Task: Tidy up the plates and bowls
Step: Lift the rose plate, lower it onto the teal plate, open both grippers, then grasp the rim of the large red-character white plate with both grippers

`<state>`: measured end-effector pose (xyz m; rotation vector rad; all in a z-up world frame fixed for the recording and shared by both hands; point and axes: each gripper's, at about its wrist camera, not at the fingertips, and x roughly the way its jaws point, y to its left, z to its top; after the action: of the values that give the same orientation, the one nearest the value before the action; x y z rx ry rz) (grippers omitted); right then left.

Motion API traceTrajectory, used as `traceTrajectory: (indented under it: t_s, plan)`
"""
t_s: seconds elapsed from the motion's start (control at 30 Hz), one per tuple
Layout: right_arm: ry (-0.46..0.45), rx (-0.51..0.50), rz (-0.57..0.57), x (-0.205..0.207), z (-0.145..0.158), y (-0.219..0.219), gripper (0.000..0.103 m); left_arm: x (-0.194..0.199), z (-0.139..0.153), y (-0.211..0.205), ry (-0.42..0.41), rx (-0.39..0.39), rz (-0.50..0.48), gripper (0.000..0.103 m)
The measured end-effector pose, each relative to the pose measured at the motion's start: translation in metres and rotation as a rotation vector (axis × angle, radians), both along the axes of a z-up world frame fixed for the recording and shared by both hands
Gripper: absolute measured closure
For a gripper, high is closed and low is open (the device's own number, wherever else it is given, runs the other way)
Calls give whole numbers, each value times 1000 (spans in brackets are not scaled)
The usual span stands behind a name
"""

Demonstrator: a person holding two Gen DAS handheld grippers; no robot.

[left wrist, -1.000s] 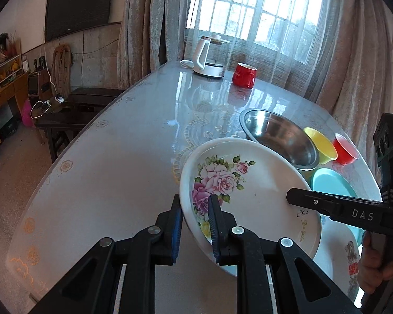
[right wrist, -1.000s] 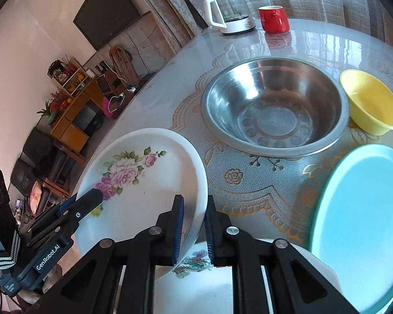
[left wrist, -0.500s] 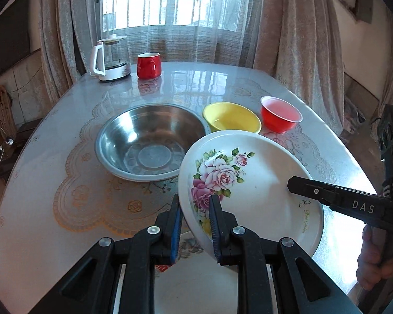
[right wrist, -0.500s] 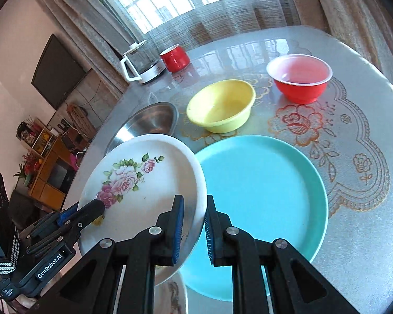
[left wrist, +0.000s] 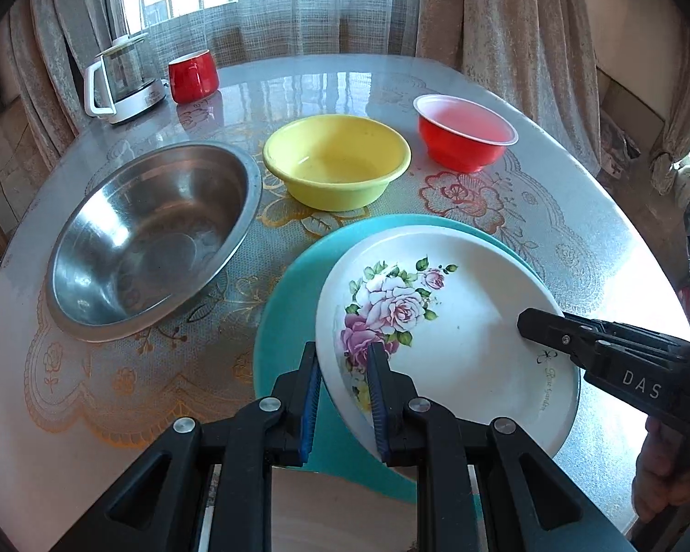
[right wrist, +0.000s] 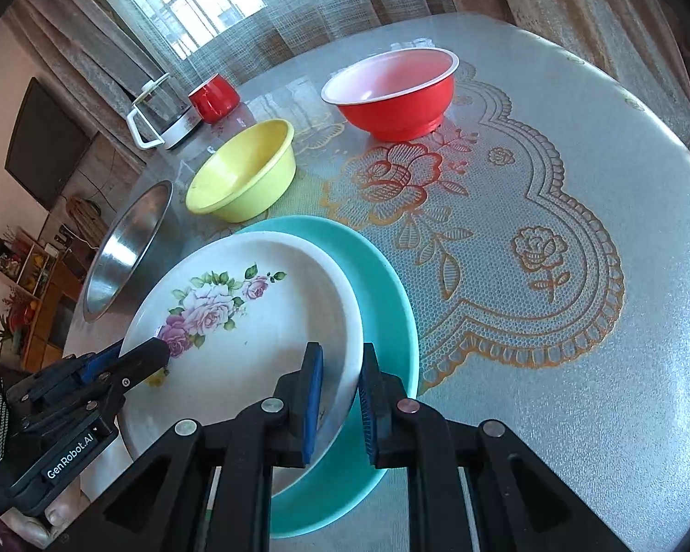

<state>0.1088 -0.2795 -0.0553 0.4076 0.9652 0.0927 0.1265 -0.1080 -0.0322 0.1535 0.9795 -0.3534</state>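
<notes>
A white plate with pink roses (left wrist: 464, 322) (right wrist: 253, 322) hangs tilted just above a larger teal plate (left wrist: 290, 303) (right wrist: 386, 285) that lies on the table. My left gripper (left wrist: 342, 391) is shut on the white plate's near left rim. On the opposite rim my right gripper (right wrist: 340, 391) is shut as well, and it also shows in the left wrist view as a black arm marked DAS (left wrist: 552, 326). The left gripper (right wrist: 156, 349) reaches in from the left in the right wrist view. Behind stand a steel bowl (left wrist: 152, 239), a yellow bowl (left wrist: 336, 165) and a red bowl (left wrist: 464, 133).
A glass kettle (left wrist: 119, 83) and a red mug (left wrist: 193, 76) stand at the far left of the round table (right wrist: 575, 211), near the curtained window. The table's edge curves close on the right. A person's hand (left wrist: 662, 474) holds the right gripper.
Both grippers have carried the rose plate to the right, from beside the steel bowl to over the teal plate, and a little lower. The grip on both rims is unchanged.
</notes>
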Motion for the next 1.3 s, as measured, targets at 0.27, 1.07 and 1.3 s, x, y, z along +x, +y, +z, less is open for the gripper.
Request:
traceTrajectory:
  t_s: [0.27, 1.07, 1.3]
  plan:
    - [-15, -73, 45, 0, 1, 13, 88, -5, -1, 10, -25, 11, 27, 83]
    - [-36, -73, 1, -14, 0, 22, 85, -49, 35, 54, -136, -75, 73, 82]
    - [-36, -74, -6, -18, 1, 26, 81, -61, 37, 65, -153, -80, 93, 82]
